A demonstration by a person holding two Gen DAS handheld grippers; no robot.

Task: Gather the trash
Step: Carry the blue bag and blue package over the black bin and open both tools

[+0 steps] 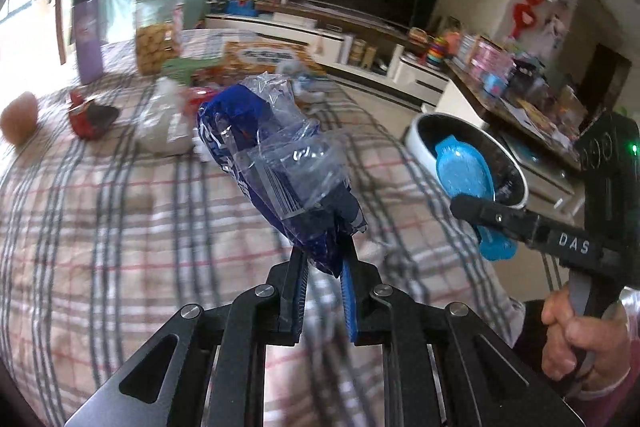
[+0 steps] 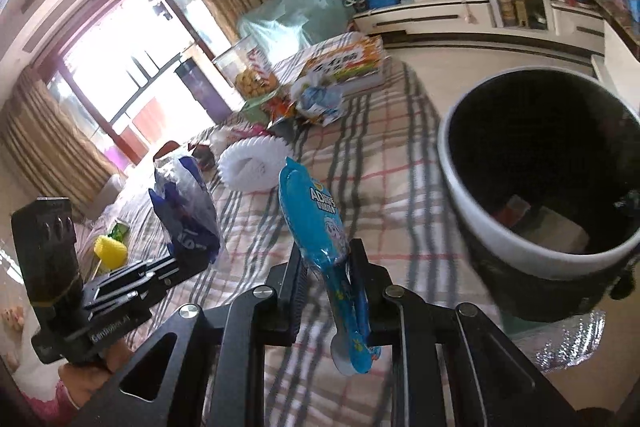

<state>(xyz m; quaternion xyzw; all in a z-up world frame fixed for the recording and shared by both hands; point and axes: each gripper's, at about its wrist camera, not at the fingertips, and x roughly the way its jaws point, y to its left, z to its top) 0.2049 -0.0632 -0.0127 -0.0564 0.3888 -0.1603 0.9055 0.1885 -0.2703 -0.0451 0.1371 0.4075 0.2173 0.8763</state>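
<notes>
While wrapper (image 1: 276, 163) blurs, bin (image 2: 480, 187) interior dark.

Bin (image 2: 472, 163) right of table (image 2: 360, 187); snack bags (image 2: 320, 99) at far end.

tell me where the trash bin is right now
The trash bin sits at the right of the right wrist view, just off the plaid table's right edge, beside the light blue wrapper gripped by the right gripper.
</notes>
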